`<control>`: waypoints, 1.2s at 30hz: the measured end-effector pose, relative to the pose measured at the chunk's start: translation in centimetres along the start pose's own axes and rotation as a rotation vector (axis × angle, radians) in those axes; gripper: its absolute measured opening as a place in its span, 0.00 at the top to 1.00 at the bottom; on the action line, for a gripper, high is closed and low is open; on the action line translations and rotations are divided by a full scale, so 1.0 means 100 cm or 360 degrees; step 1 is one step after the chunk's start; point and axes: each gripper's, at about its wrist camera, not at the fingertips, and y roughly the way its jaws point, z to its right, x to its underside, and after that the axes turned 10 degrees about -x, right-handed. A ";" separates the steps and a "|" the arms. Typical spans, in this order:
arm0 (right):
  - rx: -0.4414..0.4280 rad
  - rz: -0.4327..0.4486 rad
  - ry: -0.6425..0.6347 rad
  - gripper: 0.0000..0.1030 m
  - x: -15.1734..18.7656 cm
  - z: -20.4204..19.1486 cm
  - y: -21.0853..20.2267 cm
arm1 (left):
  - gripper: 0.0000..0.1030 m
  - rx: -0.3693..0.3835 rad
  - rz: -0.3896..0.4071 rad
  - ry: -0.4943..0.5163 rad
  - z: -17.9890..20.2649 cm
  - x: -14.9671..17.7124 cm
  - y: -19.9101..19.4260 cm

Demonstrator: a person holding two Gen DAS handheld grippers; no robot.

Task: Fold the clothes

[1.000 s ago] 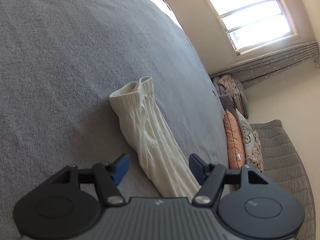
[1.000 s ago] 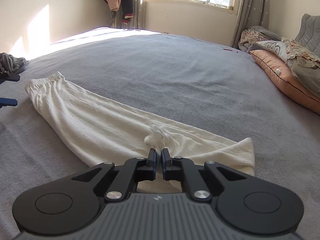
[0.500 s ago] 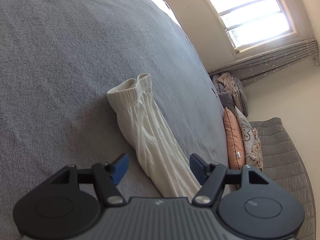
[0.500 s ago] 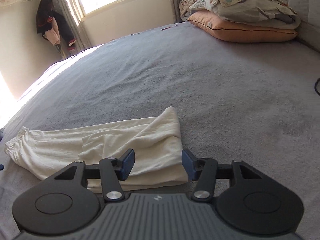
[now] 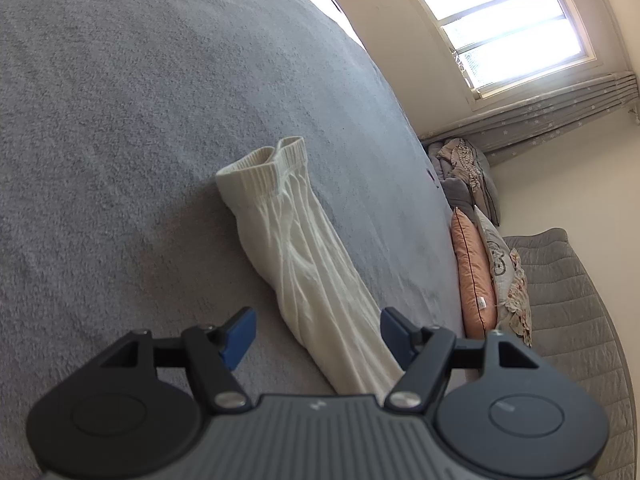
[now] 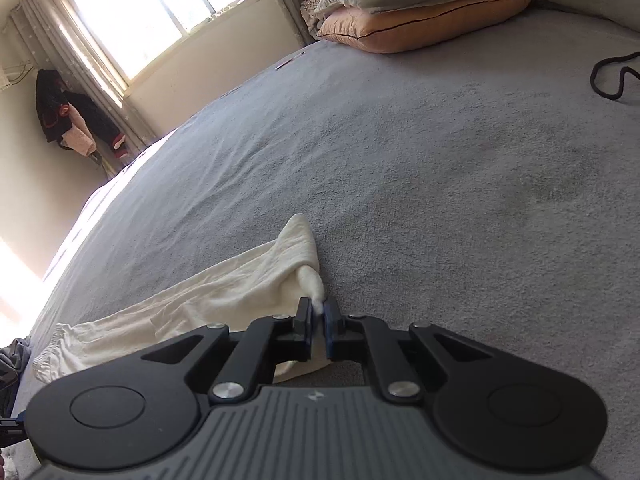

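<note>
Cream trousers lie stretched on the grey bed, one end pinched for a fold.

Left wrist view: the left gripper hovers with its jaws wide and nothing pressed between them, the trousers running out from between them to the ribbed cuffs ahead, likely waiting to take that end; open bed lies on the jaws' left, pillows off to their right. Right wrist view: the right gripper has just snapped its jaws tight on a corner of the cloth (a small tuft pokes up between them), the rest trailing to the jaws' left; bare bed ahead, a black cord far right.
</note>
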 end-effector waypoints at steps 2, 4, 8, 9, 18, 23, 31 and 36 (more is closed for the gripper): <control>-0.0096 -0.0051 0.0088 0.88 -0.001 0.008 -0.001 | 0.32 0.0001 -0.0005 0.0007 0.001 0.001 0.001; -0.0067 -0.0043 0.0096 0.82 0.000 0.012 -0.004 | 0.31 0.0000 -0.0006 0.0011 0.001 0.001 0.001; 0.0006 -0.0014 0.0016 0.78 -0.001 0.014 -0.012 | 0.31 -0.0003 -0.0006 0.0005 0.001 0.002 0.002; -0.0015 0.0008 0.0010 0.78 -0.002 0.013 -0.013 | 0.31 -0.0003 -0.0008 0.0007 0.001 0.002 0.002; 0.0083 -0.0030 -0.0188 0.96 0.001 0.004 -0.004 | 0.30 0.0002 -0.0024 0.0004 0.001 0.003 0.003; 0.0025 -0.0072 -0.0105 0.96 -0.006 0.005 -0.019 | 0.29 0.0001 -0.0026 0.0000 0.001 0.004 0.003; -0.0172 0.0000 0.0402 0.96 -0.001 0.046 -0.032 | 0.29 -0.0001 -0.0033 0.0001 0.003 0.005 0.005; -0.0017 -0.0156 0.0195 0.96 0.003 0.029 -0.020 | 0.28 0.0007 -0.0047 -0.0001 -0.005 -0.001 0.009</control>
